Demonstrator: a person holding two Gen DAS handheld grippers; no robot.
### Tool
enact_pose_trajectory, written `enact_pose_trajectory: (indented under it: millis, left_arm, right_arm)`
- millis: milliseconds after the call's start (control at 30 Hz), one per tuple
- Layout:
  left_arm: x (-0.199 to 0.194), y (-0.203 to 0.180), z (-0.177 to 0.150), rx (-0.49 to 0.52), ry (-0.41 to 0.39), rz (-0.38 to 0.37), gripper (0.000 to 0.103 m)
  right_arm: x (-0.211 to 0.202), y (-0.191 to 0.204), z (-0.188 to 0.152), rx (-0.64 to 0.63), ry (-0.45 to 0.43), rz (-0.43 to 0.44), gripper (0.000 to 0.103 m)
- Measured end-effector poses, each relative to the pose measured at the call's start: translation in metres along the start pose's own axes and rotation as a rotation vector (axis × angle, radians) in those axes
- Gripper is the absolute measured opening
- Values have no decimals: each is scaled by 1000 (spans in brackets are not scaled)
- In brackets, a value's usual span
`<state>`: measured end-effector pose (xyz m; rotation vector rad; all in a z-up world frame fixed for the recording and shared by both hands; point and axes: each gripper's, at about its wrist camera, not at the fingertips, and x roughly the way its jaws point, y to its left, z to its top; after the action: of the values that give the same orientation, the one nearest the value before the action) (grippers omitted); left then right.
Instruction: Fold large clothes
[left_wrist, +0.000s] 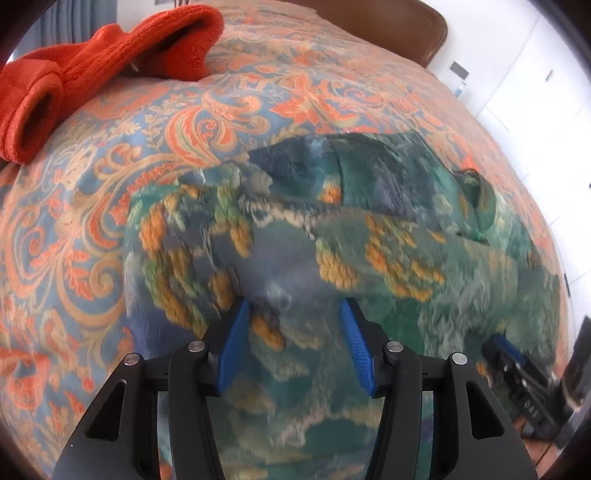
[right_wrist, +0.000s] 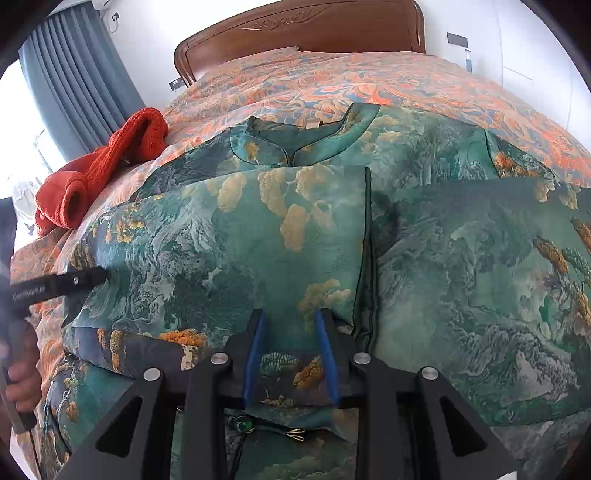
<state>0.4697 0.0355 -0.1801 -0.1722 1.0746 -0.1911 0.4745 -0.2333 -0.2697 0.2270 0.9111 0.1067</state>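
A large green patterned dress (right_wrist: 461, 258) with gold clouds lies on the bed, its collar (right_wrist: 295, 147) toward the headboard. Its lower part (right_wrist: 229, 240) is folded up over the body. My right gripper (right_wrist: 290, 317) is open, its blue fingers (right_wrist: 325, 350) against the folded layer's near edge. My left gripper (left_wrist: 291, 306) is open over the dress (left_wrist: 332, 240) and also shows in the right wrist view (right_wrist: 99, 276), its tips touching the fold's left edge. The right gripper shows at the left wrist view's right edge (left_wrist: 517, 365).
An orange knitted garment (right_wrist: 103, 173) lies at the bed's left side, also in the left wrist view (left_wrist: 103, 62). The orange-and-blue bedspread (right_wrist: 369, 81) covers the bed. A wooden headboard (right_wrist: 303, 29) stands behind, curtains (right_wrist: 74, 74) to the left.
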Motion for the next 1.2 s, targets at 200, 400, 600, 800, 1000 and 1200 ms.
enact_pose_trajectory:
  millis: [200, 400, 600, 800, 1000, 1200]
  left_arm:
    - [23, 13, 32, -105, -13, 31, 54]
    - [13, 6, 1, -39, -38, 27, 55]
    - [-22, 4, -66, 25, -45, -27, 55]
    - [-45, 4, -108, 27, -11, -45, 55]
    - [-101, -1, -163, 96, -22, -40, 73]
    - [-166, 7, -236, 91, -108, -38, 81]
  right_arm:
    - [1, -5, -5, 15, -9, 21, 27]
    - [1, -7, -7, 19, -15, 33, 27]
    - [1, -7, -5, 15, -6, 23, 27]
    - [1, 0, 2, 9, 29, -3, 27]
    - [-48, 9, -6, -11, -4, -29, 37]
    - [-134, 4, -66, -83, -106, -61, 56]
